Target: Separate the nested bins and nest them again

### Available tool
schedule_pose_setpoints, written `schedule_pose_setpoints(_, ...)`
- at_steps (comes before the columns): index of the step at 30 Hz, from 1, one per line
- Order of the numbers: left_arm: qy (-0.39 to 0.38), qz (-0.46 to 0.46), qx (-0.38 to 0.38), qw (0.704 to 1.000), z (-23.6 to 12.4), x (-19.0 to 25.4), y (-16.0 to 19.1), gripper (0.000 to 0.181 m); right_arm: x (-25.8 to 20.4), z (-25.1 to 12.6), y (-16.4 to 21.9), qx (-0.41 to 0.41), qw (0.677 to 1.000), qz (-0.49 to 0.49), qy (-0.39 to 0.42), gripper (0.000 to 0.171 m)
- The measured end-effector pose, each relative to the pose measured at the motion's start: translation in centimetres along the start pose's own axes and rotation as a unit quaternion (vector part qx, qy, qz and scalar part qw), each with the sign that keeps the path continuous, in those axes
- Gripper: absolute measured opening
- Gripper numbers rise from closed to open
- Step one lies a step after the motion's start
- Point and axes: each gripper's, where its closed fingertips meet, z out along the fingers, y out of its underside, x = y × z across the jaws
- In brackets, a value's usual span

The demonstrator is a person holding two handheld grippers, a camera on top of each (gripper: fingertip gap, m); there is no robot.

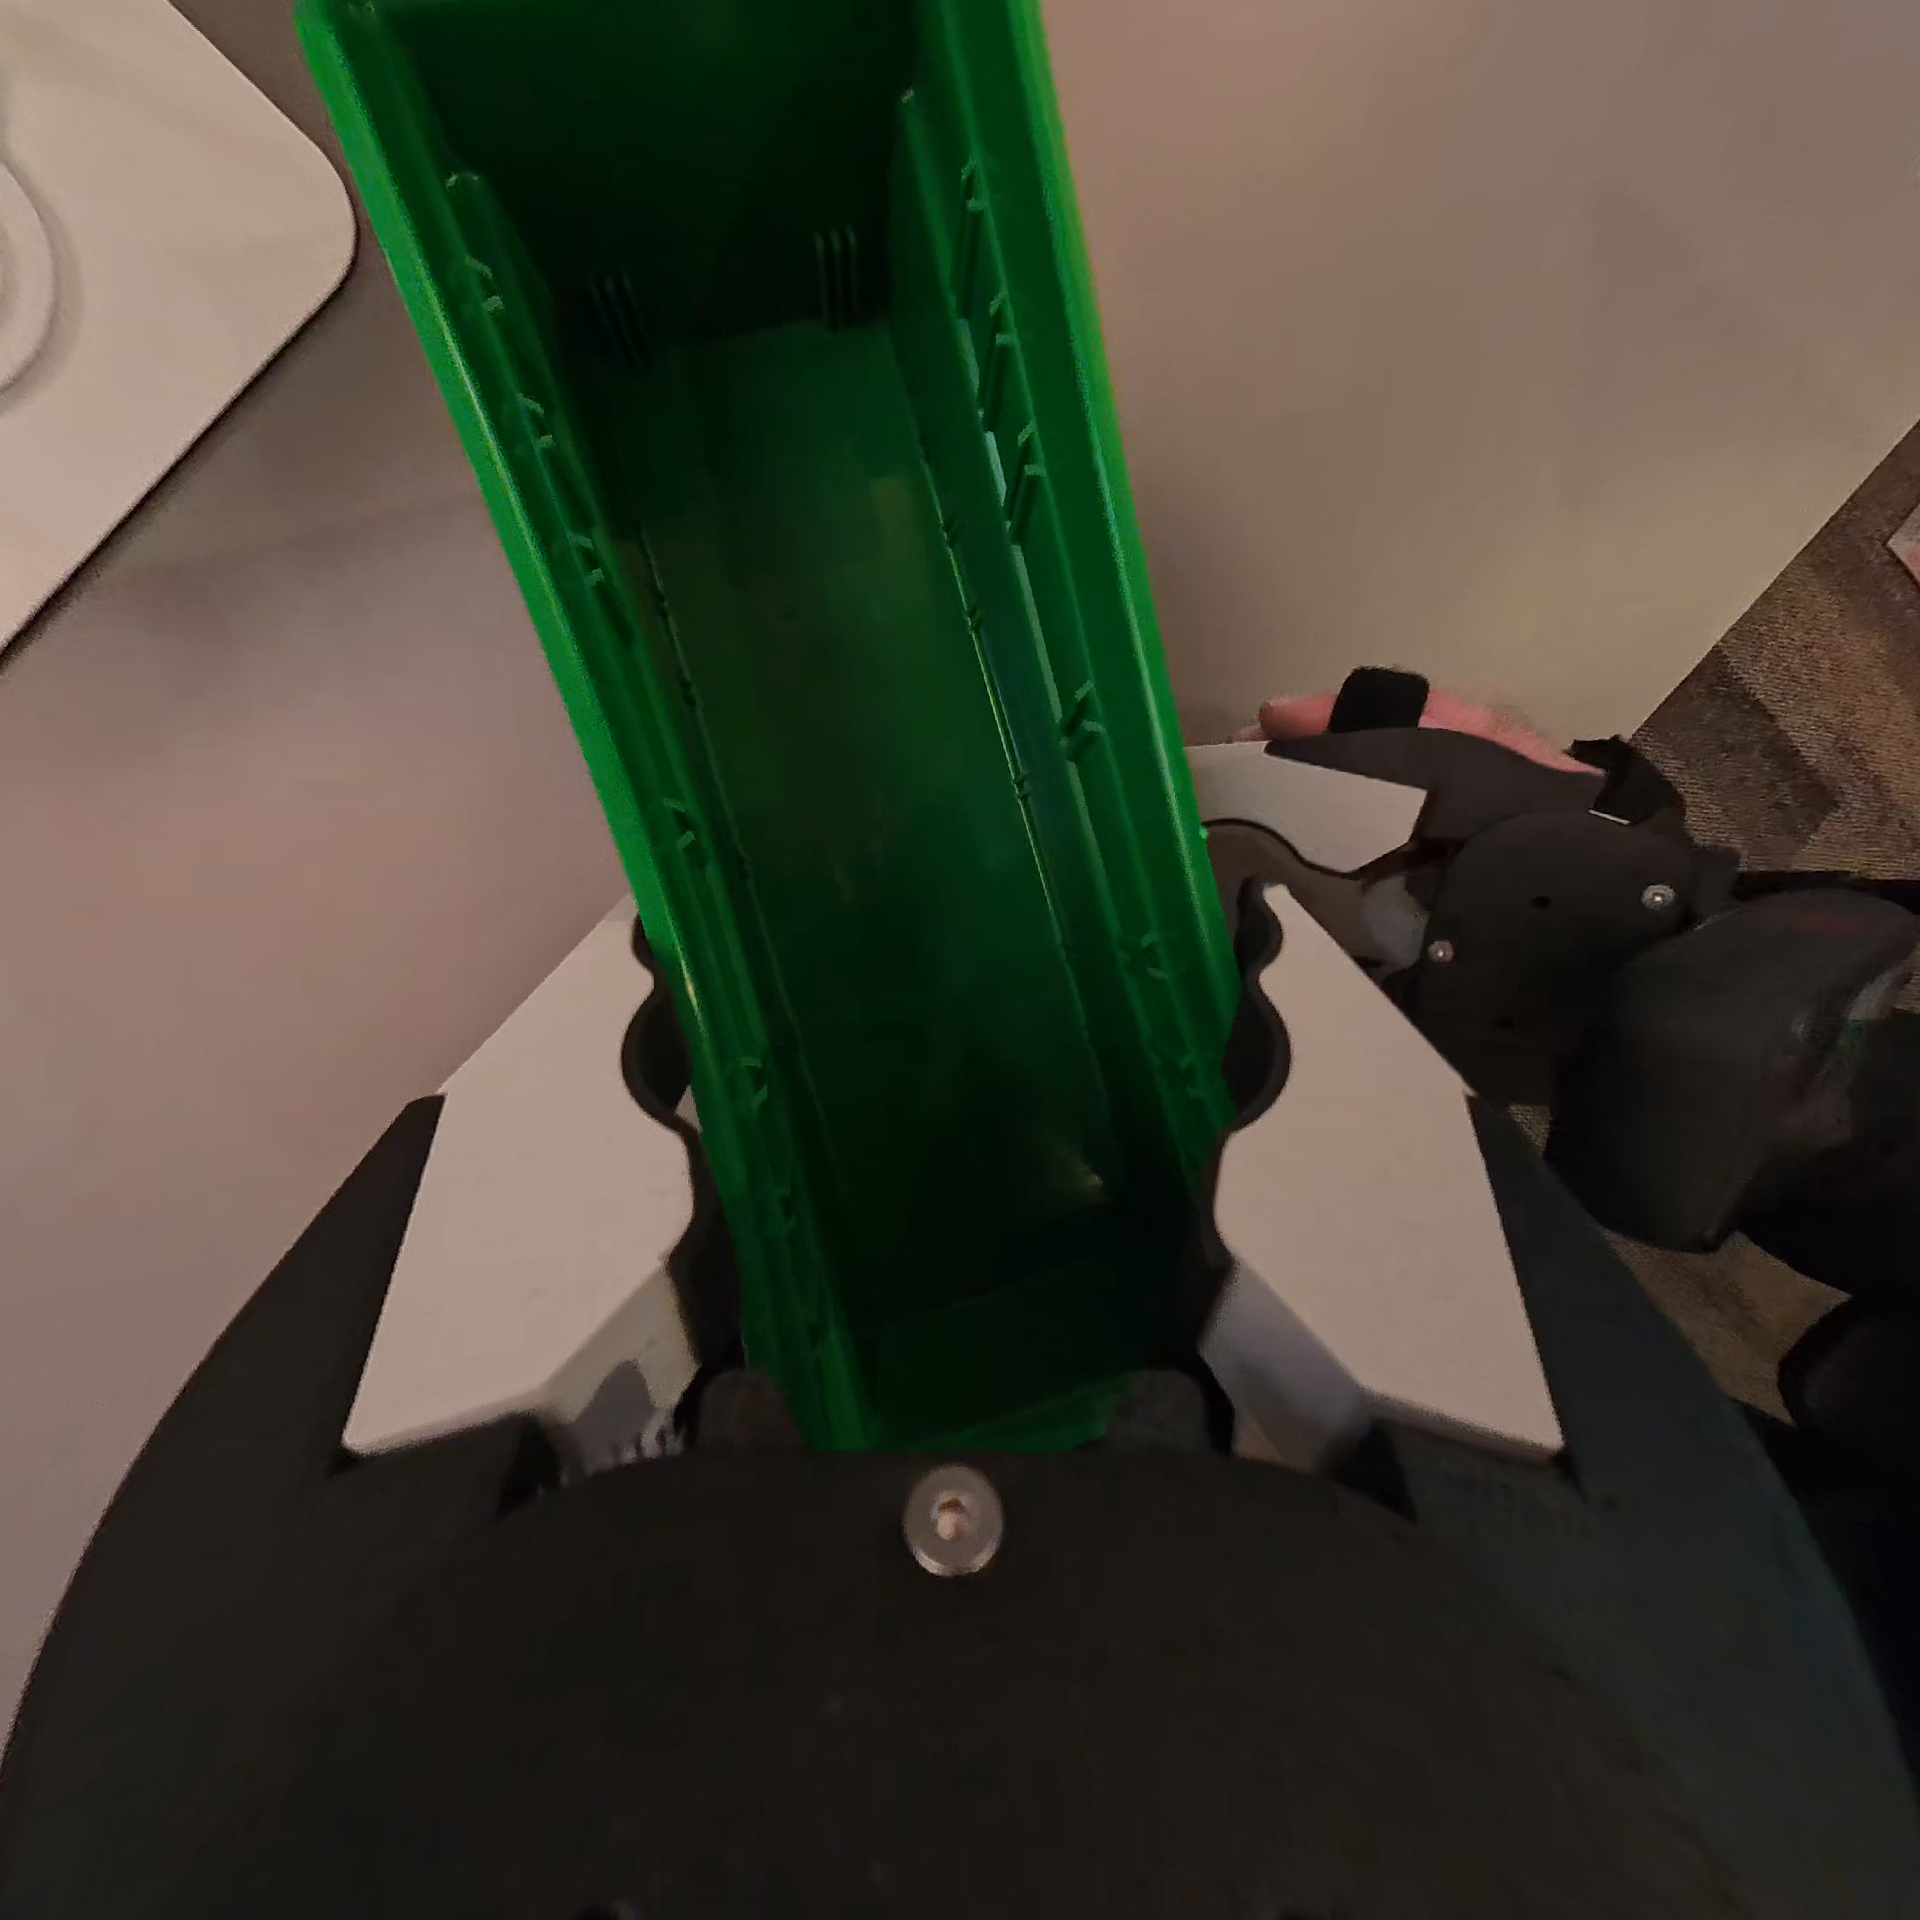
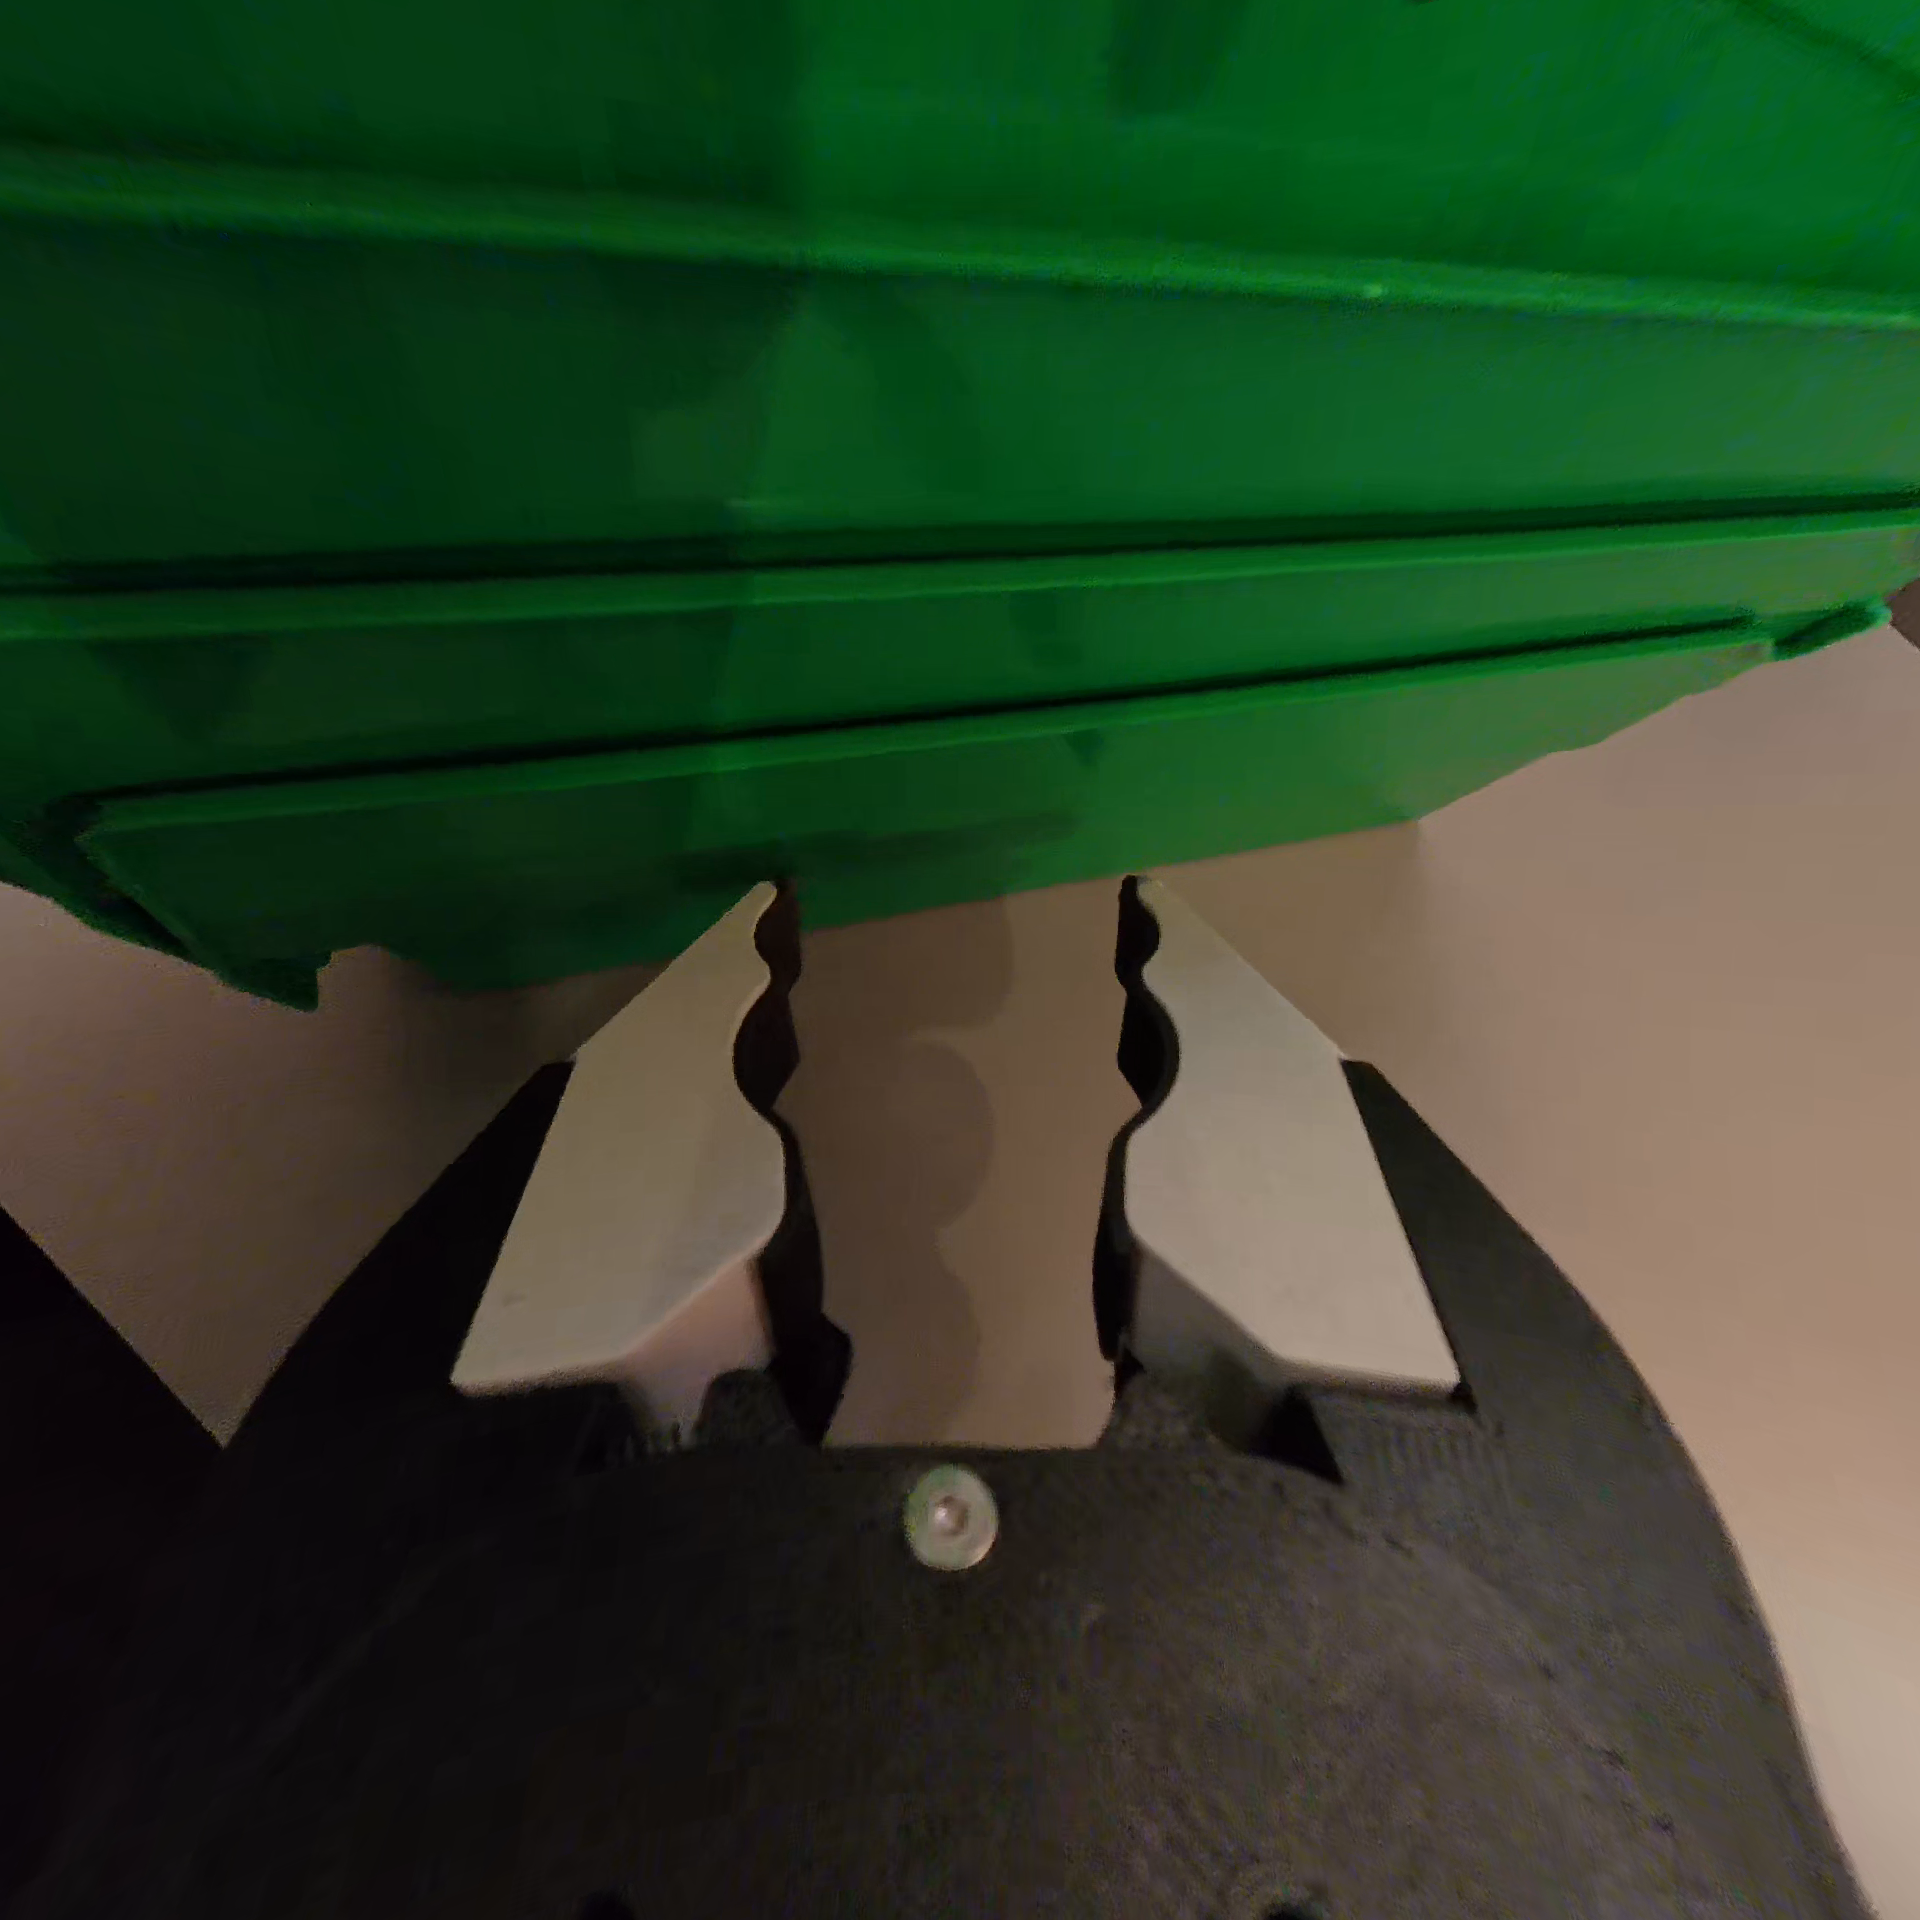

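The green bins (image 1: 883,727) are long narrow plastic bins nested in one another. In the left wrist view they run away from me, open side toward the camera. My left gripper (image 1: 951,925) is shut on their near end, one finger against each long wall. In the right wrist view the bins' side (image 2: 935,416) fills the top, with several stacked rims showing. My right gripper (image 2: 954,904) is open, its fingertips right at the lowest green edge with nothing between them. It also shows in the left wrist view (image 1: 1262,821), at the bins' right wall.
The beige table (image 1: 260,779) lies under the bins. A white flat object (image 1: 125,260) with rounded corners sits at the far left. The table's right edge meets patterned carpet (image 1: 1766,644). A hand (image 1: 1455,717) holds the right gripper.
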Motion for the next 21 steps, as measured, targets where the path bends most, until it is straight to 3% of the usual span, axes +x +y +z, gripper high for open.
schedule_pose_setpoints(17, -0.01, 0.022, 0.066, 0.998, -1.7, 0.1, -1.2, 0.097, -0.5, 0.7, 0.2, 0.002, 1.0, 0.003, -0.015, 0.06)
schedule_pose_setpoints(21, -0.015, 0.025, 0.025, 0.999, 0.5, -0.4, 0.4, 0.1, -0.6, 0.9, 0.2, -0.001, 1.0, 0.0, -0.019, 0.061)
